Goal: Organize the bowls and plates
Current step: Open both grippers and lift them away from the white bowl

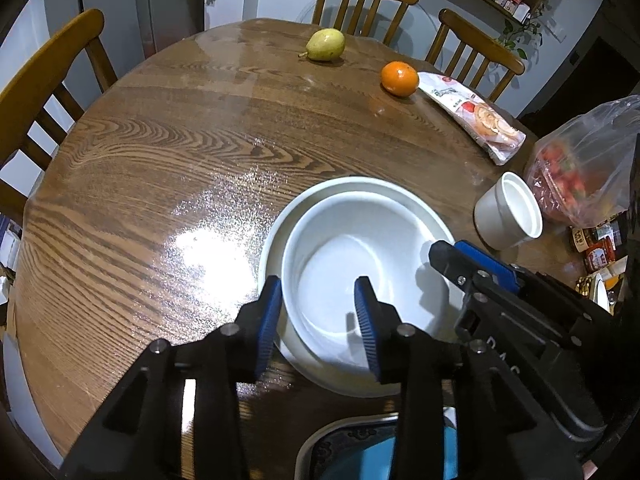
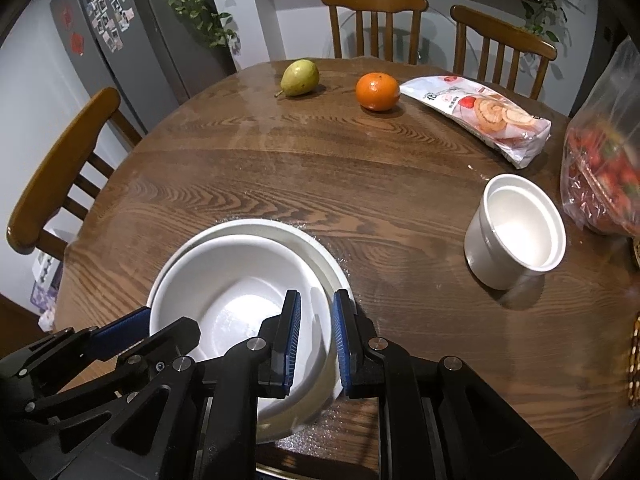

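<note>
Two white bowls sit nested near the table's front edge, the inner bowl (image 1: 360, 264) (image 2: 240, 280) inside the wider outer bowl (image 1: 340, 186) (image 2: 256, 225). My left gripper (image 1: 318, 284) (image 2: 152, 320) straddles the inner bowl's left rim. Its jaws stand apart and the pads are clear of the rim, so it is open. My right gripper (image 2: 316, 300) (image 1: 448, 252) is shut on the right rim of the nested bowls. A small, deep white bowl (image 1: 508, 212) (image 2: 516, 224) stands alone to the right, untouched.
On the round wooden table (image 1: 160, 160) (image 2: 360, 168) lie a pear (image 1: 325, 45) (image 2: 300, 78), an orange (image 1: 399, 78) (image 2: 377, 91) and a snack packet (image 1: 472, 116) (image 2: 480, 116). A plastic bag of strawberries (image 1: 580, 176) (image 2: 604, 168) sits at the right edge. Wooden chairs (image 1: 44, 92) (image 2: 52, 184) ring the table.
</note>
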The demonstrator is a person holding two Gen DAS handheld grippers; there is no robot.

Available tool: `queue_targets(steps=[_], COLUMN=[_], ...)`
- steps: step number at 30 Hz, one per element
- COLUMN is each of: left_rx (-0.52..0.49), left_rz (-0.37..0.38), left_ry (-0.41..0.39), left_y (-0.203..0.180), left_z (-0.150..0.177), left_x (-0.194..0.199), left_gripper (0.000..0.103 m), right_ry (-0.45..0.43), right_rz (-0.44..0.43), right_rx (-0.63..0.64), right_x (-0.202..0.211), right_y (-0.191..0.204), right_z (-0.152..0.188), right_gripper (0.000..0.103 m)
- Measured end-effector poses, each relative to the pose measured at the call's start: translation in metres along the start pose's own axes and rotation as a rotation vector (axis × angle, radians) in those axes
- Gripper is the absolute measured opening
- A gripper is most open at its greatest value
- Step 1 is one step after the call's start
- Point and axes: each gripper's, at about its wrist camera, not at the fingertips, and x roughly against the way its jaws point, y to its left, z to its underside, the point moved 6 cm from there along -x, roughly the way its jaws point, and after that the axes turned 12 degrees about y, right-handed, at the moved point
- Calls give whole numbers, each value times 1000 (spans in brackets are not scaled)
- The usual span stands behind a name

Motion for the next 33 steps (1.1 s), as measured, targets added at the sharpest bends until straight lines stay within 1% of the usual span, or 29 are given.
queue_targets(steps=[5,6,8,10,12,15,21,23,24,25,26,28,29,30,33], left_rx=[-12,-16,-21,-26,-33,-47,-75,-81,-85,-90,-96,-109,-116,-123,-149], left_rz=[11,11,10,16,26,30,40,53,58,58,58,68,76,82,98], left_ry=[-24,-30,-44,-54,-61,-70,-86,-104,-116,-121,-127,-142,-150,-155,-158], left_y=[-7,-8,-11,-14,-18,-24,-38,-43,-46,-48,-52,-60,-66,-69,-87], left_z=[0,0,0,-1,-1,-2,-3,-5,-6,-7,-8,-11,-12,-14,-21], left_x=[10,12,17,20,23,27,31,35,37,39,40,43,44,45,44], left_gripper=[43,44,45,47,51,52,52,52,52,53,54,61,62,64,65], right_ry=[-29,-34,-49,-68,-84,-99,-135,-144,-151,-160,-171,-184,-190,-198,-228], right_rz=[-23,-27,-31,-31,-39,-61,-73,-80,-86,-91,-95,-104,-110,-116,-100], right_rx=[-13,-17,-28,-44,-61,-75,-94,-104,-112,-118,-127,-147,-161,-183,-259], right_x=[13,16,22,29,36,43,58,63,65,68,71,77,79,81,87], right_y=[-6,-7,-11,-17,-23,-28,-38,-42,-46,-49,-53,-62,-67,-76,-100], right_z=[0,0,-1,-2,-3,-4,-4,-5,-5,-5,-5,-6,-6,-7,-8], right_gripper=[17,19,27,37,40,40,41,47,55,58,58,59,59,62,63])
